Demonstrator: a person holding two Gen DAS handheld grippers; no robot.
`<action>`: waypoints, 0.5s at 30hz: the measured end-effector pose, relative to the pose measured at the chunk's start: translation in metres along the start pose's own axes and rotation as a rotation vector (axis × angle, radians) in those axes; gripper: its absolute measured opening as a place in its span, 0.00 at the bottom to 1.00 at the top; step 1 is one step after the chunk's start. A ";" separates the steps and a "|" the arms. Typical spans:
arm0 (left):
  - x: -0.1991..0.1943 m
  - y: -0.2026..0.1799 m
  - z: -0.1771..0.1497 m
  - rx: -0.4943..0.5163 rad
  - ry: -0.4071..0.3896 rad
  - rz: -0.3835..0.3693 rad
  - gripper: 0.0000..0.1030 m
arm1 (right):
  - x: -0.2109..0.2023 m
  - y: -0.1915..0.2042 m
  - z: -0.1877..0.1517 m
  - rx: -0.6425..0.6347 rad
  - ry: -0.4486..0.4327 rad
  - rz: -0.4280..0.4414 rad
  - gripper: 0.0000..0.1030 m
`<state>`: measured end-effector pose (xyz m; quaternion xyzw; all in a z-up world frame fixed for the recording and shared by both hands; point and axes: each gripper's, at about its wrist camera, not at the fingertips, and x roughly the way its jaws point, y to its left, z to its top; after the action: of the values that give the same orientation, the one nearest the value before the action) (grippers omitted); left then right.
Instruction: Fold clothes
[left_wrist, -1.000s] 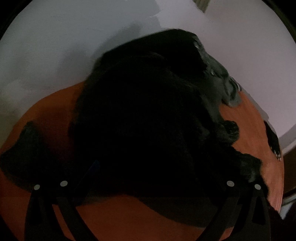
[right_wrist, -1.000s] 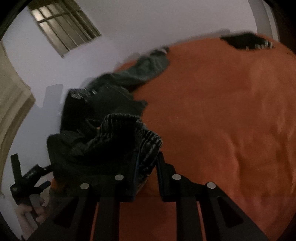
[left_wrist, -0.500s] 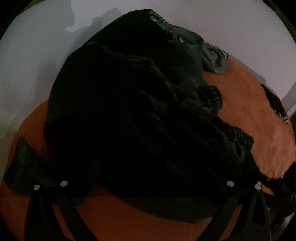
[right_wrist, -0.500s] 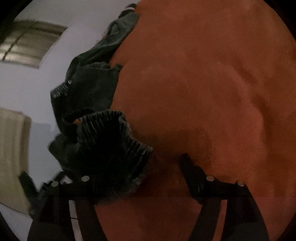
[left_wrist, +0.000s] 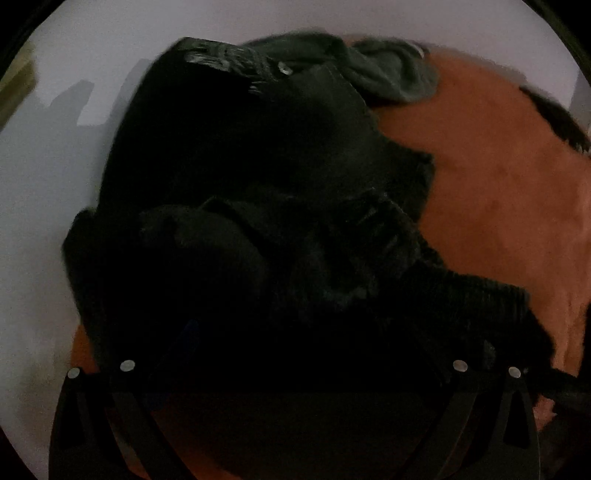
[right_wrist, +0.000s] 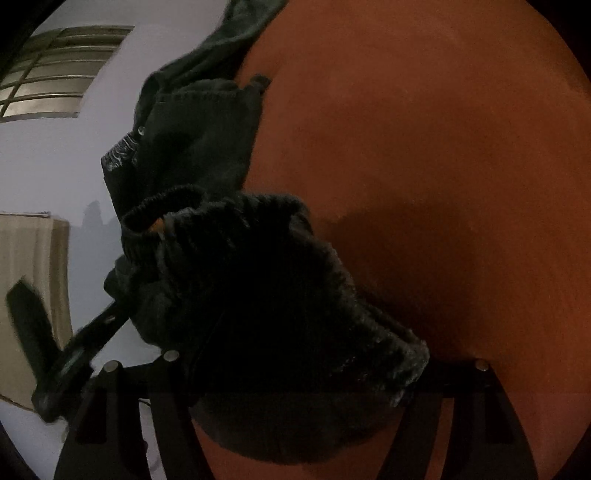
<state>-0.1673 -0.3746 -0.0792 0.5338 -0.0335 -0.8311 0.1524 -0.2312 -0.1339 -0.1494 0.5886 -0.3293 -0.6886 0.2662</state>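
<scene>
Now the right gripper (right_wrist: 295, 376), jaws closing, is straddling the ribbed dark garment (right_wrist: 258, 295) at lower centre.
Risking a bunched grab of several layers; left gripper (left_wrist: 295, 369) is spreading wide over the pile.

Dark ribbed garment (right_wrist: 266, 295) crumpled atop dark clothes pile (left_wrist: 258, 166), orange surface's edge.

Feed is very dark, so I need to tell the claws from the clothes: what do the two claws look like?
Both are matte black. The left claw has two splayed finger arms, each with a pair of small silver round studs and triangular cut-outs near the base. The right claw shows the same build: black arms, silver studs, triangular cut-outs. No cables, markings or sleeves visible.
</scene>
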 end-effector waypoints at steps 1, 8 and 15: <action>0.001 -0.001 0.005 0.013 -0.012 -0.018 1.00 | -0.002 0.000 0.000 -0.007 -0.022 -0.022 0.27; 0.033 -0.018 0.040 0.108 0.012 -0.080 0.77 | -0.031 0.009 -0.005 -0.099 -0.118 -0.033 0.16; -0.036 -0.007 0.053 -0.032 -0.078 -0.281 0.33 | -0.111 0.051 0.004 -0.230 -0.307 -0.064 0.15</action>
<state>-0.2023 -0.3628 -0.0266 0.4979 0.0488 -0.8649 0.0418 -0.2176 -0.0828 -0.0395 0.4526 -0.2663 -0.8114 0.2566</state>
